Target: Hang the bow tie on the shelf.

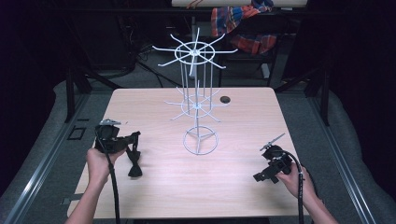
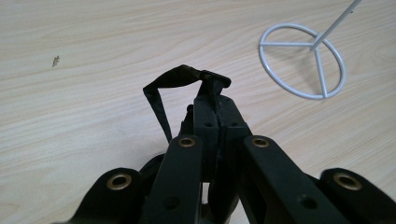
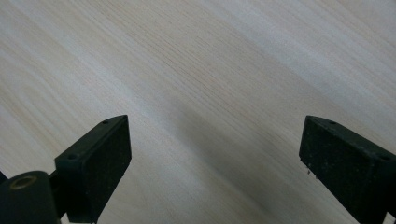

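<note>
the left gripper (image 1: 133, 142) is held by the person's left hand (image 1: 98, 163) above the near left part of the pale wooden table (image 1: 154, 196), and its jaws are pressed together on a thin black strap (image 2: 161, 100). in the left gripper view the strap is seen looped up and over the jaw tips, clamped between them at a small black clasp (image 2: 215, 80). in the high view a black fabric bow tie (image 1: 135, 163) is seen hanging from the strap just below the left gripper's jaws; whether its lower end touches the table cannot be told.

the white wire display stand (image 1: 196, 100) is placed ahead of and to the right of the left gripper, well apart from it. its round wire base (image 2: 302, 60) is seen beyond the jaw tips to the right in the left gripper view, with a thin white upright rod (image 2: 334, 23) rising from its centre.

the right gripper (image 1: 264, 176) is held by the person's right hand (image 1: 292, 179) over the near right part of the table, well apart from the stand and the bow tie. its jaws are spread wide, with bare wood seen between them in the right gripper view.

a small dark round hole (image 1: 225, 99) is seen in the table beyond the stand.
</note>
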Demonstrator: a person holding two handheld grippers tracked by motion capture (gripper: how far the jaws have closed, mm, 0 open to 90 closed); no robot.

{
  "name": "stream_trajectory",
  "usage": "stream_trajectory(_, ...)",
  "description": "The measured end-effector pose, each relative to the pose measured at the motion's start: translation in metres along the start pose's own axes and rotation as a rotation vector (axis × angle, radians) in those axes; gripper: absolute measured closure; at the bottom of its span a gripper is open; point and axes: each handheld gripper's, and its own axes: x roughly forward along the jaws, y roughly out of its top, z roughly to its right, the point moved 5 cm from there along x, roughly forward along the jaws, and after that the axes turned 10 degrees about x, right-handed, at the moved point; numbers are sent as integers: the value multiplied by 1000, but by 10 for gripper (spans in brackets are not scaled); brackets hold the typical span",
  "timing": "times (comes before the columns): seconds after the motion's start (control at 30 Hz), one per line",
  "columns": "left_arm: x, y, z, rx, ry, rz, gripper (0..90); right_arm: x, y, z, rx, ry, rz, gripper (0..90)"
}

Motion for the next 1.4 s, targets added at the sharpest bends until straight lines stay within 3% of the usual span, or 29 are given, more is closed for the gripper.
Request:
stream_trajectory(0.3, -7, 8, 3, 16, -7, 23, 886, 1, 1, -4, 41, 14, 52, 88)
stream_trajectory(0.33, -7, 9, 3, 15, -5, 33, 887, -1, 1, -2, 21, 18, 34, 88)
stream_trajectory(0.43, -8, 12, 5, 22, -10, 35, 886, -1, 0, -2, 25, 11, 41, 88)
stream_trajectory(0.47, -8, 13, 6, 19, -13, 38, 886, -2, 0, -1, 14, 14, 20, 88)
stream_trajectory(0.57, -9, 15, 8, 22, -23, 37, 886, 0, 0, -1, 35, 18, 30, 89)
stream_trajectory(0.87, -14, 20, 9, 16, -22, 57, 886, -2, 0, 1, 9, 5, 18, 89)
stream_trajectory(0.93, -15, 21, 9, 16, -21, 63, 886, -1, 0, -1, 33, 19, 33, 88)
stream_trajectory(1.03, -17, 22, 9, 24, -19, 62, 886, -2, 0, 1, 7, 4, 18, 89)
stream_trajectory(1.27, -16, 25, 12, 32, -23, 52, 886, -2, 0, -1, 40, 15, 41, 92)
stream_trajectory(1.4, -17, 27, 14, 40, -25, 51, 886, -4, 0, 2, 23, -3, 25, 92)
